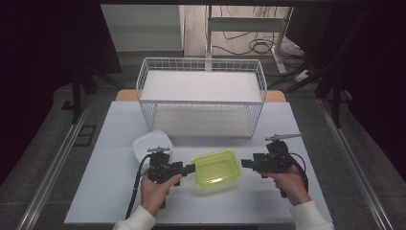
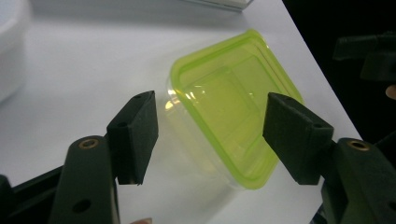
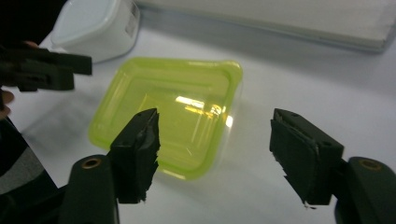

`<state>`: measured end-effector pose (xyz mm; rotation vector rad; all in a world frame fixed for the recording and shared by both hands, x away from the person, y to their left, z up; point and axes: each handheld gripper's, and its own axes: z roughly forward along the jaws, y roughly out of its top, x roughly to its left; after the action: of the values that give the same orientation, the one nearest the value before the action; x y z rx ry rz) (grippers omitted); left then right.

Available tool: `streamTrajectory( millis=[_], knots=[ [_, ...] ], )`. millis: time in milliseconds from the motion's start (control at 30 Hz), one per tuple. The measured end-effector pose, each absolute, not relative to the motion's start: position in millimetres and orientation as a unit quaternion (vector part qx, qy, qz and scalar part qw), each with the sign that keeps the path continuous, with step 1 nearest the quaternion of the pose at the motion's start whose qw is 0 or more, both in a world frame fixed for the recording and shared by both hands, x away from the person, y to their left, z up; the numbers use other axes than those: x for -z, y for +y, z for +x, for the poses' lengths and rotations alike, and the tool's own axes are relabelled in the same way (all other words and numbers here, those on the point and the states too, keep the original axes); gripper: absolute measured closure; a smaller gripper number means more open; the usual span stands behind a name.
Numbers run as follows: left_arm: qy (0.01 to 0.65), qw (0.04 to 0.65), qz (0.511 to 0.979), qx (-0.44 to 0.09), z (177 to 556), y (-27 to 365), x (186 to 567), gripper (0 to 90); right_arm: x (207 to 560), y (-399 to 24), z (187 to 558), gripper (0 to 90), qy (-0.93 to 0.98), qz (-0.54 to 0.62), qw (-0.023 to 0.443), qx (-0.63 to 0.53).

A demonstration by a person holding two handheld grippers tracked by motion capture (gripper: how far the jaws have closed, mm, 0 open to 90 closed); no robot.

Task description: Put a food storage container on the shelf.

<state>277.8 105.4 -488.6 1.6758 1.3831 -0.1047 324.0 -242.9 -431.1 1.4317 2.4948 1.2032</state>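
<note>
A clear container with a yellow-green lid (image 1: 216, 167) sits on the white table near its front, between my two grippers. My left gripper (image 1: 190, 168) points right at the container's left end, its jaws spread apart with nothing pressed between them. In the left gripper view the lid (image 2: 229, 107) lies just beyond the open left gripper (image 2: 210, 133). My right gripper (image 1: 245, 163) points left at the container's right end, a small gap from it. The right gripper view has the lid (image 3: 173, 112) ahead of the open right gripper (image 3: 215, 151).
A white lidded container (image 1: 152, 143) stands just behind the left gripper. A white wire basket (image 1: 201, 61) holding a white board occupies the back half of the table (image 1: 105, 191). Bare table surface lies to the left, the right and along the front edge.
</note>
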Motion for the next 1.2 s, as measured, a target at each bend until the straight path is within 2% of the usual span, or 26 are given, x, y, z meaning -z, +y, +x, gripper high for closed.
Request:
streamTrajectory(
  millis=[267,833,1000,1100,1200],
  knots=[
    [0.574,0.458,0.676,0.066,283.4,102.5,497.5,37.8,441.4,-233.8,342.7,38.9,0.802,0.464,-0.001,-0.376],
    [0.590,0.439,0.673,0.080,291.2,93.8,511.9,46.6,476.1,-226.3,364.5,51.3,0.804,0.482,-0.062,-0.342],
    [0.602,0.443,0.654,0.117,292.9,95.8,522.3,51.9,481.5,-223.5,366.7,54.3,0.804,0.485,-0.074,-0.336],
    [0.597,0.442,0.659,0.117,292.9,95.6,523.8,54.6,485.2,-222.5,368.0,57.7,0.804,0.487,-0.085,-0.331],
    [0.590,0.447,0.659,0.136,293.8,93.5,524.1,62.2,489.5,-223.2,369.2,65.5,0.797,0.491,-0.108,-0.336]
  ],
)
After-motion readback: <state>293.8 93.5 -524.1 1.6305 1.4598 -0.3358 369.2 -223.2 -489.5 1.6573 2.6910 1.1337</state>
